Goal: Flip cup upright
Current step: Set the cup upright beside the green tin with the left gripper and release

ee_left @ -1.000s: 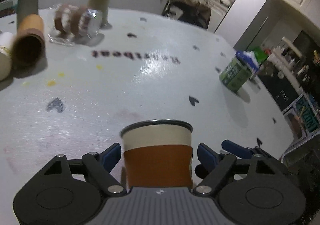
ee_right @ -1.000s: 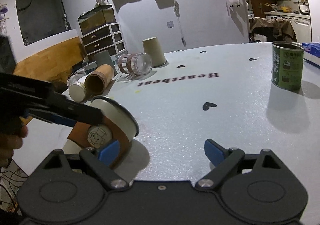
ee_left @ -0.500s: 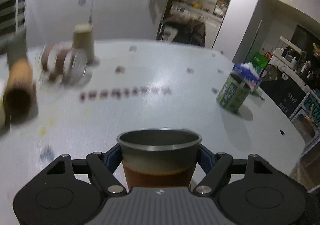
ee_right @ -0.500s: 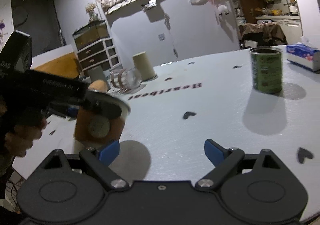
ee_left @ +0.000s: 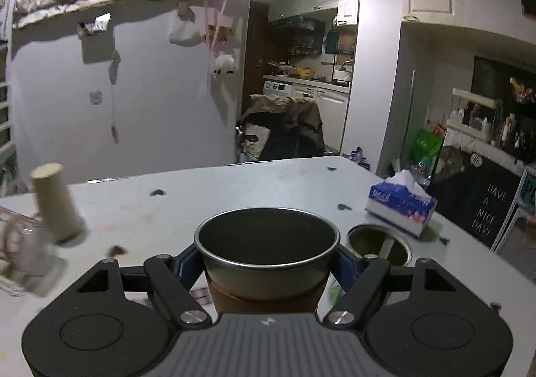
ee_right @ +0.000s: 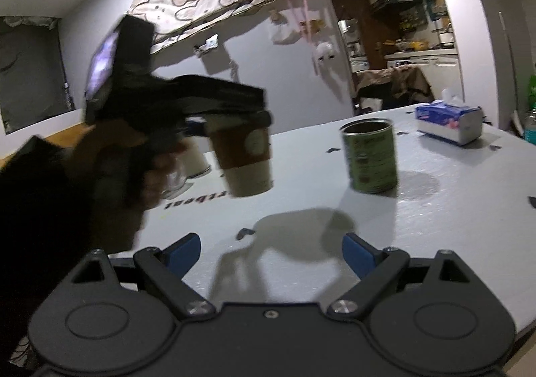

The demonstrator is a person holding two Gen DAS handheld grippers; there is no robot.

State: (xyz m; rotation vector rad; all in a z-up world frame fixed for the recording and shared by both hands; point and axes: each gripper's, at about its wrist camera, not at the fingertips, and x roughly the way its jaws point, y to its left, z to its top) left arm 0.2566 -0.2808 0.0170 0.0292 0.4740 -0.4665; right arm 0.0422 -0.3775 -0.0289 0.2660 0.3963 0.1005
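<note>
My left gripper (ee_left: 266,263) is shut on the cup (ee_left: 266,259), a cream paper cup with a brown sleeve and a dark inside, its open mouth up. In the right wrist view the same cup (ee_right: 246,156) hangs upright in the air above the white table (ee_right: 452,196), held near its rim by the left gripper (ee_right: 231,119) and the person's hand. The cup's shadow lies on the table below it. My right gripper (ee_right: 271,251) is open and empty, low over the near part of the table.
A green can (ee_right: 370,156) stands to the right of the cup, open top seen in the left wrist view (ee_left: 378,241). A tissue box (ee_left: 402,206) lies beyond it. An upside-down beige cup (ee_left: 55,199) and a blurred glass jar (ee_left: 23,256) are at the left.
The left gripper has lifted the cup off the table and turned it from lying tilted to mouth up. The right gripper stayed open and drew back a little.
</note>
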